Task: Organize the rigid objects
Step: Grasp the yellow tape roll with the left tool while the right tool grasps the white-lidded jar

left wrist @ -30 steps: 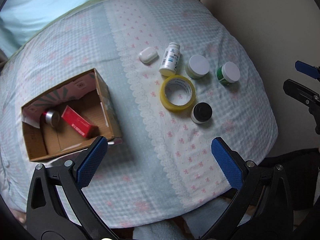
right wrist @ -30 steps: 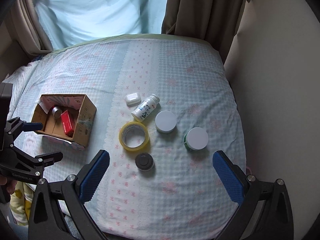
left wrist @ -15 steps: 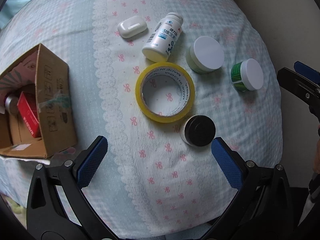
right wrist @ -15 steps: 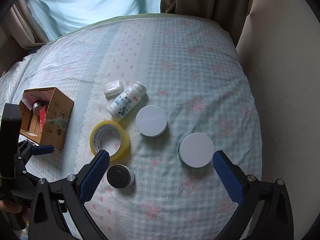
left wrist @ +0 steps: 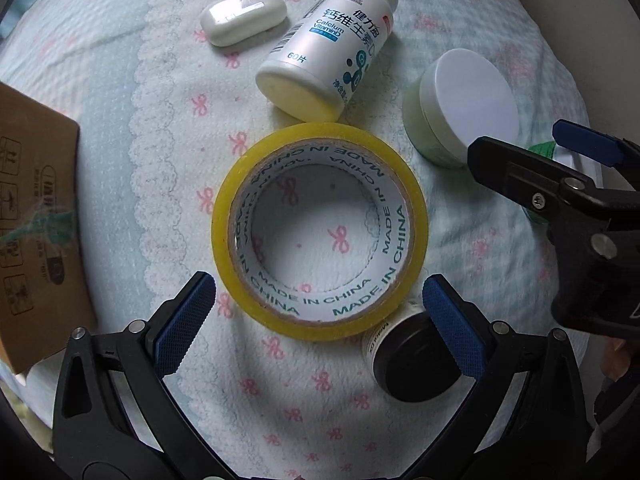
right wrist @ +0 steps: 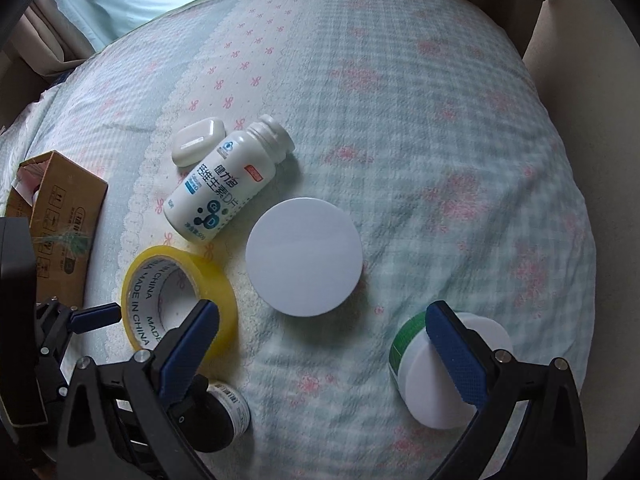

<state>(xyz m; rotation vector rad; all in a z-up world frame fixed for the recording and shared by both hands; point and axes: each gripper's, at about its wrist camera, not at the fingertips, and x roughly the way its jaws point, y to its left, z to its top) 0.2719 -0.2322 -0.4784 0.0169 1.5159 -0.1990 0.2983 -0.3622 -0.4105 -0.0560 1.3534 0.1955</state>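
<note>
Presently, six items are left on the bed beside the cardboard box (right wrist: pixel 60 216). Both tongs, left (left wrist: pixel 320 320) and right (right wrist: pixel 320 352), are held open; nothing is gripped.

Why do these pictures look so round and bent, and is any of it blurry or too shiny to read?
Left wrist view: fisheye bulge with dark corners; the tape roll is sharp and its print legible; glare whitens the small white case. Right wrist view: same curving; the bedspread looks soft toward the right edge, the bottle label stays readable; light is soft daylight, shadows faint.
</note>
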